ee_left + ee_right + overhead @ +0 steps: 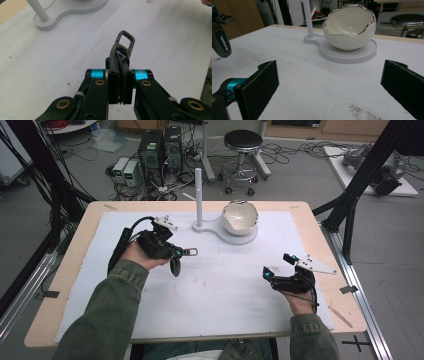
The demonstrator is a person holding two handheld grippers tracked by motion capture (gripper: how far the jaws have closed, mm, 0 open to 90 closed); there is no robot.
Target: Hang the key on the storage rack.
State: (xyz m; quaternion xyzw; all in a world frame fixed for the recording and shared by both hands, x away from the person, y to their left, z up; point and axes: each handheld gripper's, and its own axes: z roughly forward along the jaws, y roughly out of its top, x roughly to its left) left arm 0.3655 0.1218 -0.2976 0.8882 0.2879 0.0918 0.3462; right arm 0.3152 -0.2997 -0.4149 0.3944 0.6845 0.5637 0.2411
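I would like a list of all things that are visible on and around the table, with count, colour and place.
key fob: one, dark grey with metal clip, between the left fingers, above the mat
bowl: one, white eggshell shape with silver rim, on the stand's round base
stand: one, white, upright post, far middle of table
mat: one, white, covering the wooden table
stool: one, black seat, floor beyond
left gripper: black, shut on the fob
right gripper: black, open, low over the mat

white mat (225, 290) open between tools; post (198, 195), bowl (240, 217) blocking far side
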